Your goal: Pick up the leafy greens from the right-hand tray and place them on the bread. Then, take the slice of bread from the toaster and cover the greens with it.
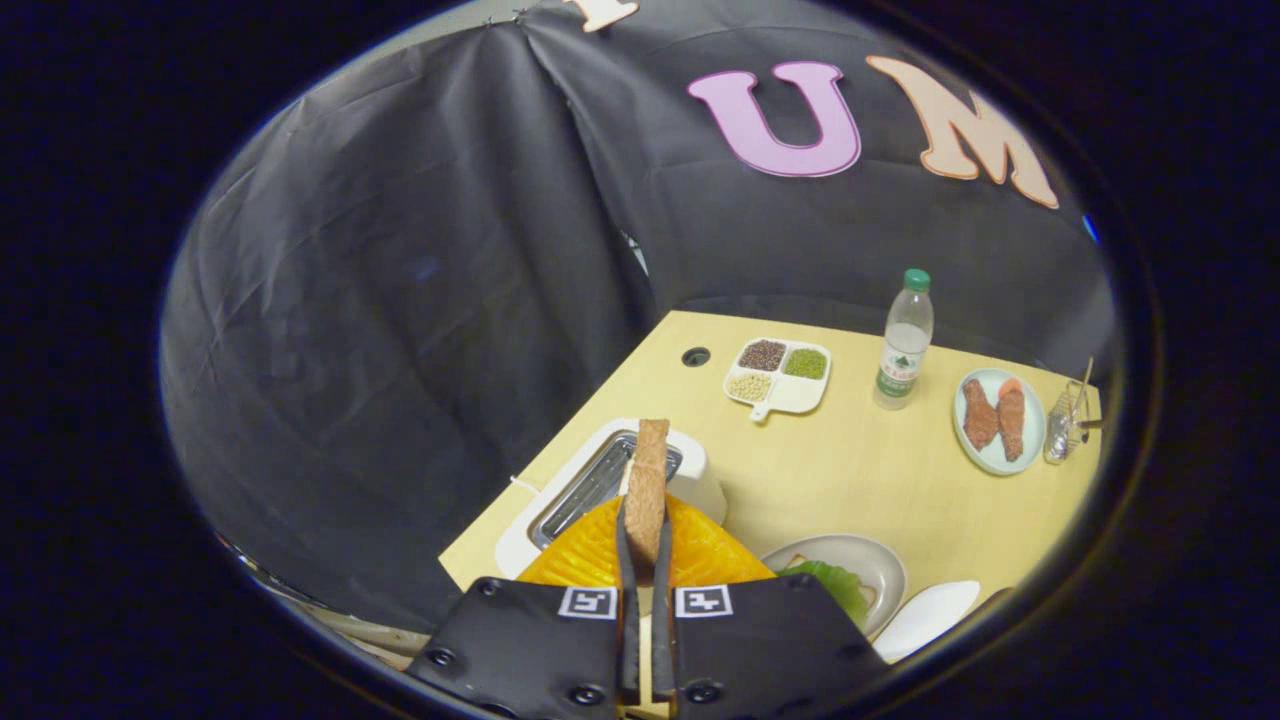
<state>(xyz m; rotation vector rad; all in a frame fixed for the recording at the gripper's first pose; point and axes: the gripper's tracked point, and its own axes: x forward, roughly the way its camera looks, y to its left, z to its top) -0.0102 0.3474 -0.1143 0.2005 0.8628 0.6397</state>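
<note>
My gripper [645,560] is shut on a brown slice of bread [648,480], which stands edge-up between the fingers, lifted above the white toaster [600,480]. The toaster's open slot [595,485] lies just beyond the fingers on the left. Right of the fingers, a round plate [870,560] holds leafy greens [830,580] lying on another slice of bread whose edge peeks out. The fingers hide part of that plate.
On the yellow table [850,470] stand a divided dish of beans [778,374], a water bottle [905,340], a plate with two reddish-brown pieces [998,418] and a small wire rack [1068,425]. A white tray [925,615] lies next to the greens plate. The table's left edge drops off by the toaster.
</note>
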